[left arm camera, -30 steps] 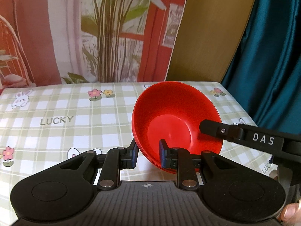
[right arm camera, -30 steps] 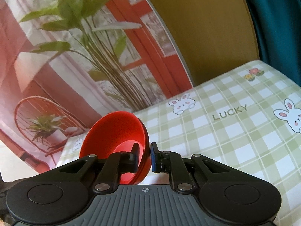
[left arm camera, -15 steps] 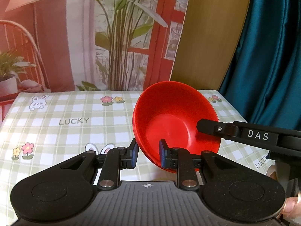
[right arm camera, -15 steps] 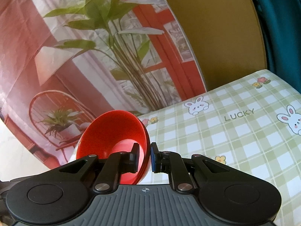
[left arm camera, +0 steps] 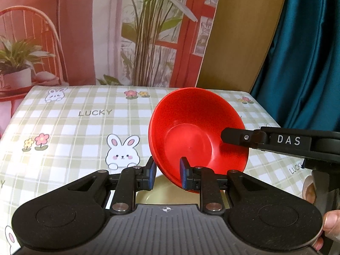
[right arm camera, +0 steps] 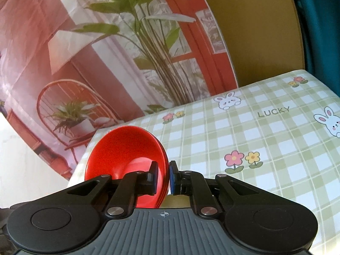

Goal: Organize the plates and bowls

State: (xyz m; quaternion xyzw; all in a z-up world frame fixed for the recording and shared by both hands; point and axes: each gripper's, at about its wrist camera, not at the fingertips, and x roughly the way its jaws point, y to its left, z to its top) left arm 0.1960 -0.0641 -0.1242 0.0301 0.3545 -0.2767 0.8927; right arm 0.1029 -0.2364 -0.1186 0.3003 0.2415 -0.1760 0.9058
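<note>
Red bowl (left arm camera: pixel 197 136) hangs tilted above the counter (left arm camera: pixel 70 127), its open side turned toward the left wrist camera, and both tools grip its rim at once. Left gripper (left arm camera: pixel 166 173) has its jaws clamped on the near lower rim, one blue pad outside the wall and the other inside the bowl. Edge lines along that rim suggest more than one bowl nested together, though the view is too poor to be sure. Right gripper (right arm camera: pixel 163 177) comes in from the right side of the left wrist view as a black arm lettered DAS, its tip lying against the bowl's inner right wall. In its own view, its jaws are pinched on the rim of the bowl (right arm camera: pixel 125 148), one finger inside and the blue pad outside, with only the thin wall between them.

Below the bowl, just in front of the left tool's body, a pale yellow rounded surface (left arm camera: pixel 157 191) shows; what it is cannot be told. Counter cloth is a green and white check printed with rabbits, small flowers and the word LUCKY. Behind its far edge hangs a printed backdrop (left arm camera: pixel 127 31) of a plant, a red window frame and a wire chair, with a tan panel and a teal curtain (left arm camera: pixel 308 53) to the right. A person's fingertips (left arm camera: pixel 331 221) show at the lower right of the left wrist view.
</note>
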